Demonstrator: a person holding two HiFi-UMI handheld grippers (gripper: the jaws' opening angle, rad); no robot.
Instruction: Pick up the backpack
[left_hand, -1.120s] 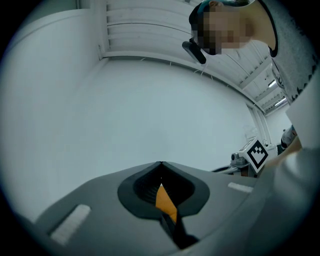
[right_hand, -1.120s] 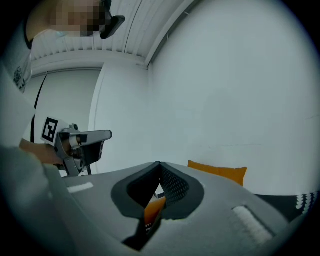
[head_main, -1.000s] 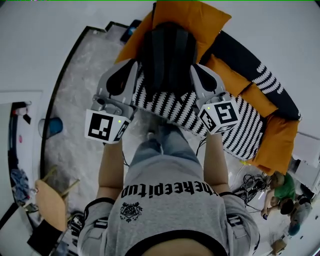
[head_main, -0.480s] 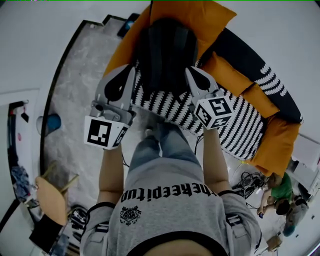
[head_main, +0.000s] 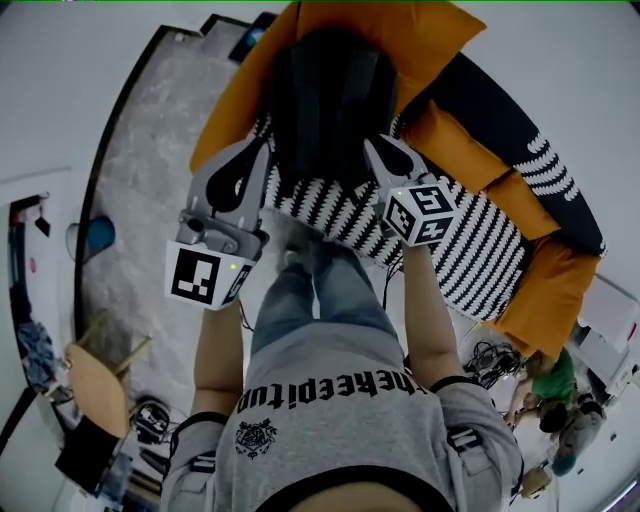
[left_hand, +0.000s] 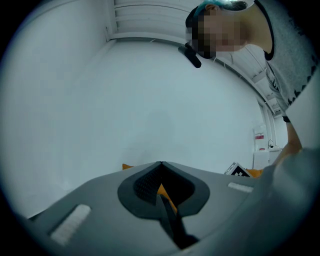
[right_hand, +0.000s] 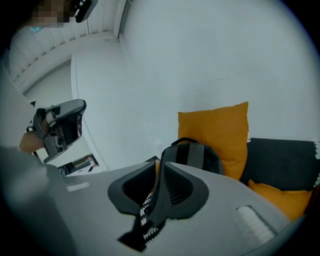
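A dark backpack (head_main: 330, 100) stands upright on a sofa, leaning against a large orange cushion (head_main: 420, 40). In the right gripper view the backpack (right_hand: 197, 152) is just beyond the jaws. My left gripper (head_main: 256, 152) hangs beside the backpack's left side, and its jaws meet at the tips with nothing in them (left_hand: 161, 164). My right gripper (head_main: 374, 150) is at the backpack's right side. Its jaws are opening to a narrow gap (right_hand: 161, 165) with nothing between them; the striped throw shows through the gap. Neither gripper touches the backpack.
The sofa has a black-and-white striped throw (head_main: 470, 240) and more orange cushions (head_main: 555, 285). A wooden chair (head_main: 100, 390) and a blue object (head_main: 95, 238) are on the grey floor at left. People crouch at lower right (head_main: 550, 385), near cables. A white wall is behind.
Both grippers have sunk toward the sofa. The right one has moved more and drawn in toward the backpack's right side. The backpack has not moved.
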